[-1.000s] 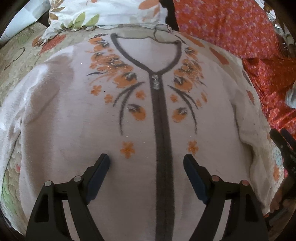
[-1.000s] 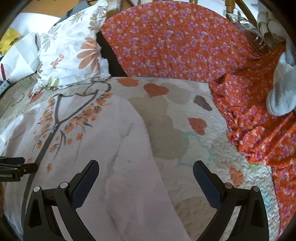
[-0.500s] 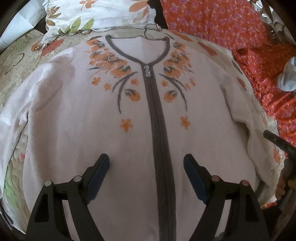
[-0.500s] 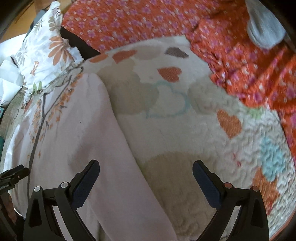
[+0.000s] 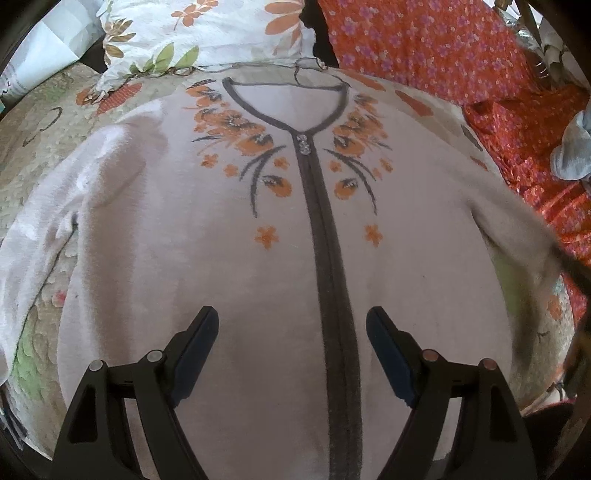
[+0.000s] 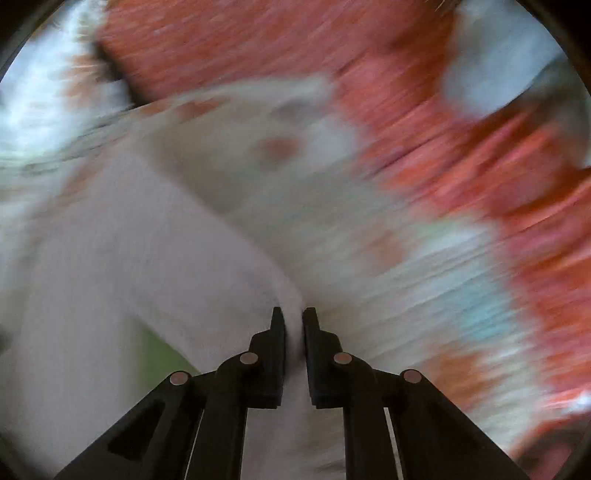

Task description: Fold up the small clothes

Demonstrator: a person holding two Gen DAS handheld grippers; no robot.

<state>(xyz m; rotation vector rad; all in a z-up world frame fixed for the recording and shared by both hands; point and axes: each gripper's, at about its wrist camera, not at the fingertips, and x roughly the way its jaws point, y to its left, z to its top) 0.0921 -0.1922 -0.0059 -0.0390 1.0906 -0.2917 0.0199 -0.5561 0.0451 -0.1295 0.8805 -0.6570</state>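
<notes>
right now the right gripper (image 6: 293,325) is pinching a fold of the pale cardigan (image 6: 122,258) between its nearly closed fingers, the white cloth bunching up in the narrow gap. everything beyond those fingers is smearing with motion blur, so only broad patches are showing: the quilt (image 6: 388,266) with its heart shapes just beside the pinched cloth, and the orange flowered fabric (image 6: 461,155) running along the far and right side.

meanwhile the left gripper (image 5: 291,328) is hovering with its fingers spread wide over the lower front of the cardigan (image 5: 184,277), gripping nothing; whether the tips are touching the cloth is hard to tell. the cardigan is lying face up on the quilt (image 5: 40,155), its grey placket (image 5: 328,258) running between the two fingers toward the v-neck, with a small clasp (image 5: 303,144) at the neck's point and orange flowers on both sides. its right sleeve (image 5: 517,229) is stretching out blurred toward the right edge.

beyond the collar a flowered pillow (image 5: 207,33) is resting, with the orange flowered fabric (image 5: 443,48) next to it and a grey bundle (image 5: 572,147) sitting on that fabric at the far right.
</notes>
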